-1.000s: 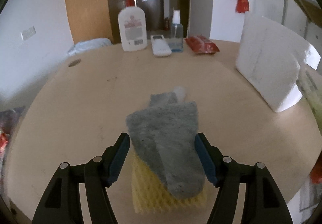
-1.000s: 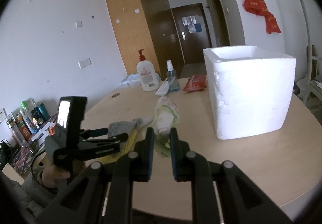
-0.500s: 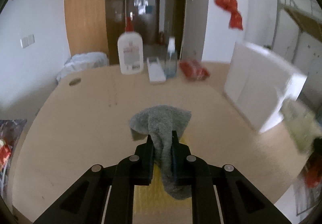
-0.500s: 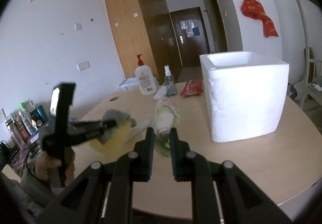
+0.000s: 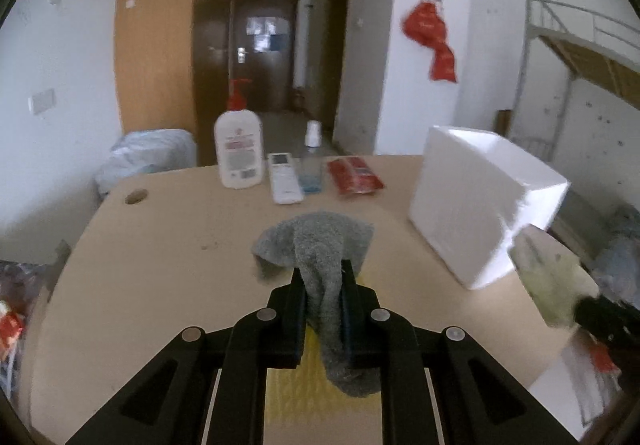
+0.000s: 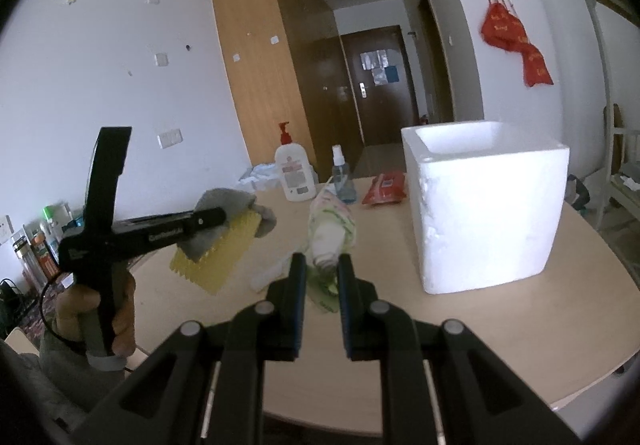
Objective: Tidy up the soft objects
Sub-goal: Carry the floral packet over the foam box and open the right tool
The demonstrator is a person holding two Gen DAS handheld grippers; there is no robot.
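My left gripper [image 5: 323, 277] is shut on a grey fluffy cloth [image 5: 320, 245] and a yellow waffle sponge [image 5: 296, 385] under it, both lifted off the table. In the right wrist view the left gripper [image 6: 208, 219] holds the grey cloth [image 6: 224, 201] and yellow sponge [image 6: 216, 257] in the air. My right gripper [image 6: 322, 269] is shut on a green-and-white floral cloth [image 6: 332, 233], held above the table; it also shows blurred in the left wrist view [image 5: 556, 285]. A white foam box [image 6: 484, 205] stands open-topped on the right.
On the round beige table [image 5: 160, 245], at the back, are a lotion pump bottle [image 5: 239, 149], a white remote [image 5: 284, 177], a spray bottle [image 5: 312, 161] and a red packet [image 5: 354, 175]. A white item [image 6: 272, 273] lies near my right fingers.
My left gripper closed on the grey cloth and sponge and lifted them off the table. My right gripper stays shut on the floral cloth and has risen slightly.
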